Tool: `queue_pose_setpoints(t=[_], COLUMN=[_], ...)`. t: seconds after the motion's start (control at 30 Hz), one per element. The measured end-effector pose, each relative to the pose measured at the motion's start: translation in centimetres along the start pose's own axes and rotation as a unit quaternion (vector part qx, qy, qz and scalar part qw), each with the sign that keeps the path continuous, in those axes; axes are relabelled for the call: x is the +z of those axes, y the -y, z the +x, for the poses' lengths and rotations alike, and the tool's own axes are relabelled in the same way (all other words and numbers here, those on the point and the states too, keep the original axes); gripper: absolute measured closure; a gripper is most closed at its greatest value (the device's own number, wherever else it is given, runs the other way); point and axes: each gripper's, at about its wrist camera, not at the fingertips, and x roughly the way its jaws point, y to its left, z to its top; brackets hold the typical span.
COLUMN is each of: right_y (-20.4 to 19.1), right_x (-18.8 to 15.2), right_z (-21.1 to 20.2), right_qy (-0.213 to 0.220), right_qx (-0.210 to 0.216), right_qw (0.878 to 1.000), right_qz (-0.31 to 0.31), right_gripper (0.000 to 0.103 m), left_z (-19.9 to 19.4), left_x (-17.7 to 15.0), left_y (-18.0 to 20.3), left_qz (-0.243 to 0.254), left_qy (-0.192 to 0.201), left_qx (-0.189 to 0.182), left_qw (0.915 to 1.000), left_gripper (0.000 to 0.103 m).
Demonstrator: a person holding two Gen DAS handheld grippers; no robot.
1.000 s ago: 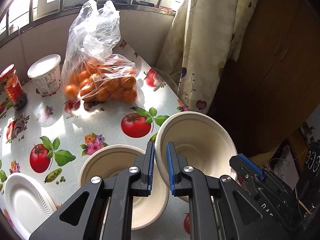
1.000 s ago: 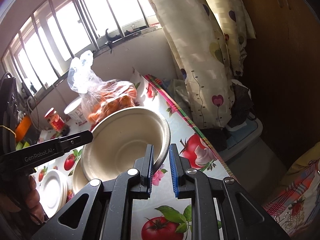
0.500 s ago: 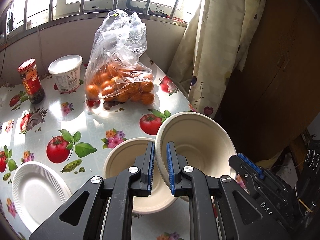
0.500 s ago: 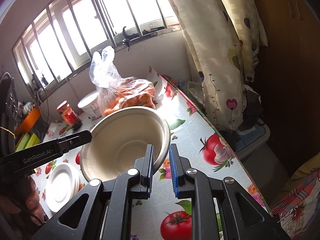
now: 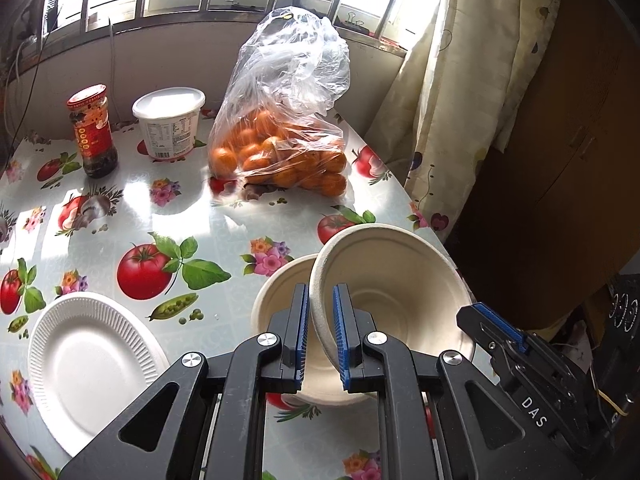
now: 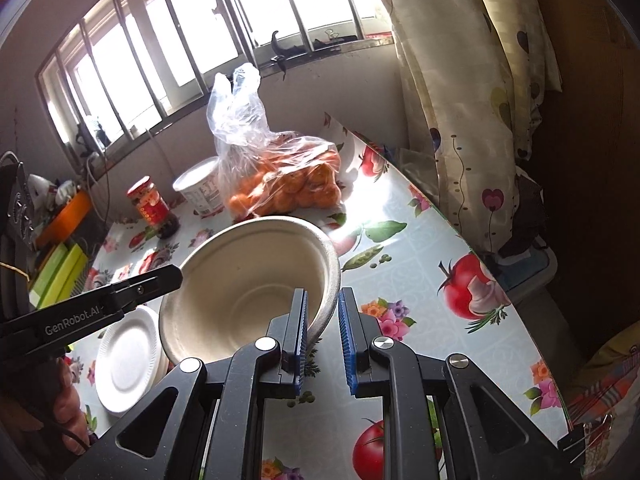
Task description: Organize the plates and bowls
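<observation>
Both grippers hold one beige paper bowl [image 5: 392,288] in the air over the table. My left gripper [image 5: 321,332] is shut on its left rim. My right gripper [image 6: 323,332] is shut on the rim at the other side, where the bowl [image 6: 244,288] tilts toward the camera. A second beige bowl [image 5: 280,292] rests on the table just below and left of the held one. A white paper plate [image 5: 92,356] lies at the near left; in the right wrist view it looks like a stack of plates [image 6: 128,360].
A clear bag of oranges [image 5: 280,152] sits at the back middle, with a white tub [image 5: 170,122] and a red-lidded jar [image 5: 93,132] to its left. The table's right edge [image 6: 492,268] drops off beside a curtain [image 5: 452,92].
Both grippers have carried the held bowl back toward the near edge and upward. More of the table, the jar and the plate have come into view.
</observation>
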Motion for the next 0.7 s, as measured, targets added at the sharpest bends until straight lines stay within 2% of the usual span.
queue_pose_setpoints(t=[0.3, 0.7], right_y=[-1.3, -1.5], right_x=[-0.3, -0.7], right_z=[1.6, 3.7], right_qy=[-0.014, -0.035], right_qx=[0.006, 0.005], right_qw=[1.000, 0.999], right_qz=[-0.016, -0.027], right_gripper=[0.087, 0.087], left_z=[0.6, 1.8], left_x=[-0.9, -1.8], left_y=[-2.1, -3.2], left_qz=[-0.024, -0.031], left_qy=[-0.006, -0.016], left_qx=[0.011, 0.022], left_qw=[0.9996, 0.9991], left_gripper=[0.090, 0.090])
